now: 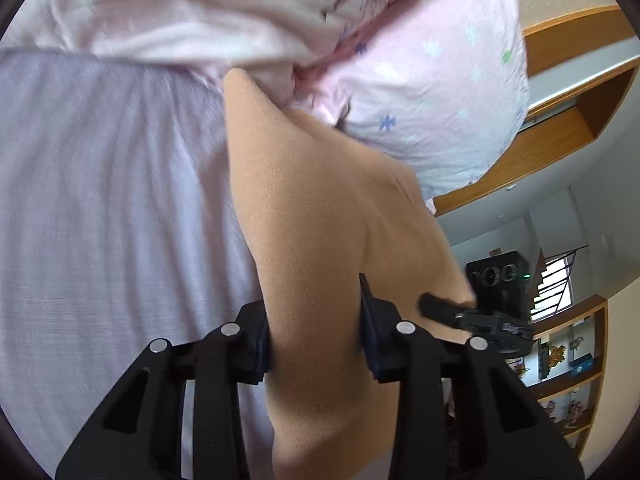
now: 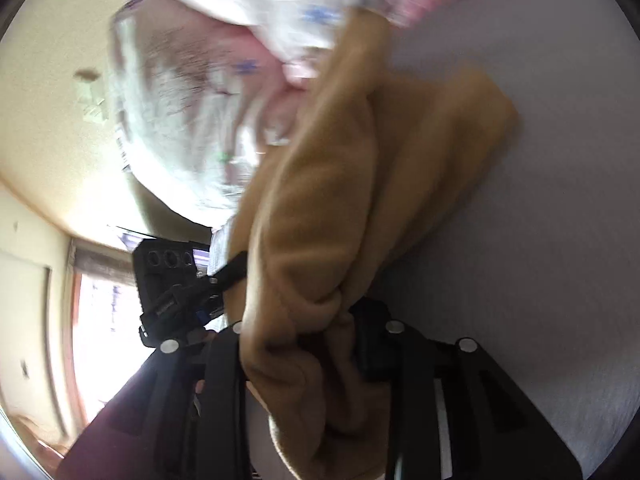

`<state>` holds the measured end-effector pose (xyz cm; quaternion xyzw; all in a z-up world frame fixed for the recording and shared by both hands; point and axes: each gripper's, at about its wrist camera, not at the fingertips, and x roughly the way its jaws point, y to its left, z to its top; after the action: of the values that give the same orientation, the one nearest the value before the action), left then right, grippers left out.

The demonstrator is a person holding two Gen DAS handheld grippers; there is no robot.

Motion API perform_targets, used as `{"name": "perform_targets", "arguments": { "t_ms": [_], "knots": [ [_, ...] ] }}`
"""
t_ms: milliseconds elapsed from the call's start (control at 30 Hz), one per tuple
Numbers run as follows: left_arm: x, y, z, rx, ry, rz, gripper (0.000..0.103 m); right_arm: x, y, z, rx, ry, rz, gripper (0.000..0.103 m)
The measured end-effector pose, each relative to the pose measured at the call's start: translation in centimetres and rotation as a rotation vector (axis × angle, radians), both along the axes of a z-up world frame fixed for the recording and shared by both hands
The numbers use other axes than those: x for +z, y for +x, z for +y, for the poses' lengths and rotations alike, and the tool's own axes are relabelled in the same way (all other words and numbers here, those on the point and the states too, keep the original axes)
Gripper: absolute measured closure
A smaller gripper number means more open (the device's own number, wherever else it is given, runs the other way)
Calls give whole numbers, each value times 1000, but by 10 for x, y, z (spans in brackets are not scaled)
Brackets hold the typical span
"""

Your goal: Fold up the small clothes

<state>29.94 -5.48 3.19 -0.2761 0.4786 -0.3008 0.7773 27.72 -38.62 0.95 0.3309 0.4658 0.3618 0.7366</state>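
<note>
A tan fleece garment (image 1: pixel 316 232) hangs lifted above the pale lilac bed sheet (image 1: pixel 100 200). My left gripper (image 1: pixel 314 344) is shut on one part of it. In the right wrist view my right gripper (image 2: pixel 300 344) is shut on a bunched fold of the same tan garment (image 2: pixel 360 184). The right gripper (image 1: pixel 472 316) shows in the left wrist view at the garment's far edge, and the left gripper (image 2: pixel 180 300) shows in the right wrist view. The view is tilted and blurred.
A pink flowered cloth (image 1: pixel 424 92) lies bunched beyond the tan garment; it also shows in the right wrist view (image 2: pixel 208 92). Wooden shelves (image 1: pixel 568 364) with small items and a window stand at the right. The bed sheet (image 2: pixel 540 240) spreads under the garment.
</note>
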Motion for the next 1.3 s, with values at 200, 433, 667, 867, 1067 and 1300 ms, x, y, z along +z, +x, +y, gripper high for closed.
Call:
{"name": "perform_targets", "arguments": {
  "t_ms": [200,433,667,867,1067,1300],
  "knots": [
    [35,-53,87,87,44,-115,66,5,-11,81,170,-19,-31,73],
    [12,-84,128,146,118,-80,58,12,-22,76,99,-160,-9,44],
    [3,-88,118,139,139,-131,52,7,13,40,-110,-159,122,55],
    [-12,-83,122,135,85,-86,51,8,30,78,-24,-47,15,98],
    [-16,-86,123,133,79,-88,50,-9,35,62,-58,-160,81,87],
    [19,-103,125,180,119,-243,50,67,-39,30,-111,-120,-219,54]
  ]
}}
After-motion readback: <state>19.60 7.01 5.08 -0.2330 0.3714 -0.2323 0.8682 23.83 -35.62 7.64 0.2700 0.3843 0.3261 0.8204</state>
